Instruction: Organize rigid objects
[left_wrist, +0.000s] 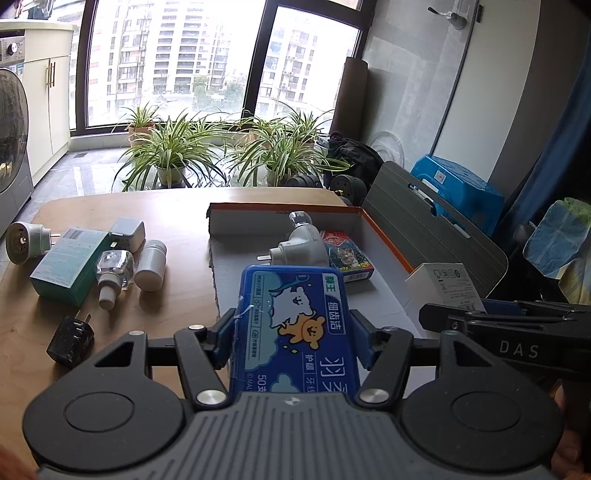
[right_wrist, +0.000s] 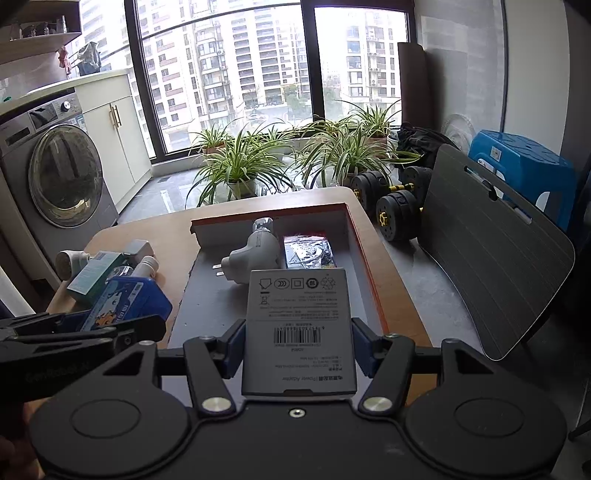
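A blue case (left_wrist: 295, 328) printed with a white bear and an orange one is clamped between blue pads (left_wrist: 226, 332). A white box (right_wrist: 298, 328) carries black print and a barcode. The grey tray (left_wrist: 369, 295) has an orange rim on the tan wooden table (left_wrist: 147, 206); near the table's left edge lie a teal box (left_wrist: 70, 266) and a black plug (left_wrist: 70, 341).

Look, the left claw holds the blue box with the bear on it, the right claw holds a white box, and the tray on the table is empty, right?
Not quite: the tray isn't empty. The right wrist view shows a white plug-in device and a small colourful box lying in it. The rest holds: the left claw grips the blue box, and the right claw grips the white box.
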